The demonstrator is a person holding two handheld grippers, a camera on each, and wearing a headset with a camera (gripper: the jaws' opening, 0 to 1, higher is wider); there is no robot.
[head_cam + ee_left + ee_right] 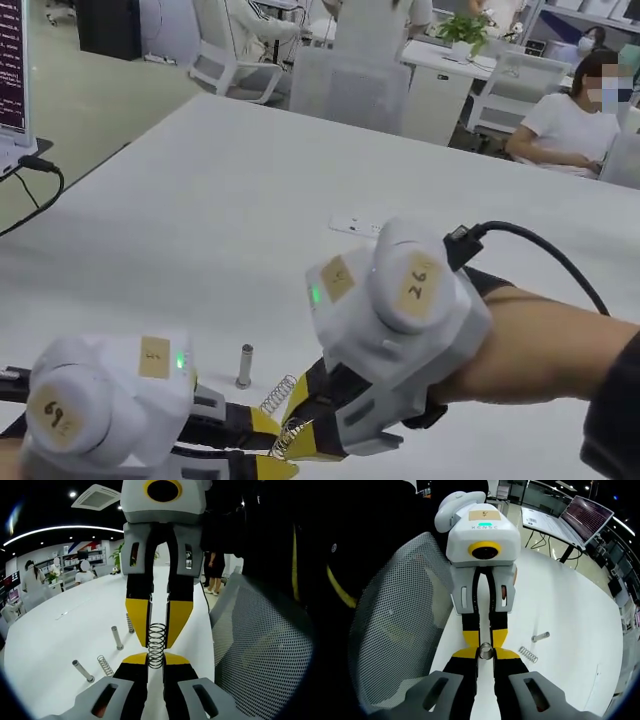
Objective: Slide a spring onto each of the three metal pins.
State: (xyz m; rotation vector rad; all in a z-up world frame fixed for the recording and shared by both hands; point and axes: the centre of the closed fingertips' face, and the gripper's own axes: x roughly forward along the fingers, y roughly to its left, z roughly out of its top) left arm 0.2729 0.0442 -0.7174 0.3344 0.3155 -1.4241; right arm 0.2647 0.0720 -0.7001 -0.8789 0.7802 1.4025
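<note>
My left gripper [156,659] and right gripper [486,653] meet tip to tip above the bench's [60,630] near edge, both pinched narrow on one spring [156,642].

A tan sticker [417,287] on the round top of the right gripper [300,428] says "26". A second sticker [55,417], on the round top of the left gripper [262,447], says "69". In the right gripper view, the left gripper's white front has the letters [484,527] "KENSC". The words on the laptop screen [12,65] are too small to read.
</note>
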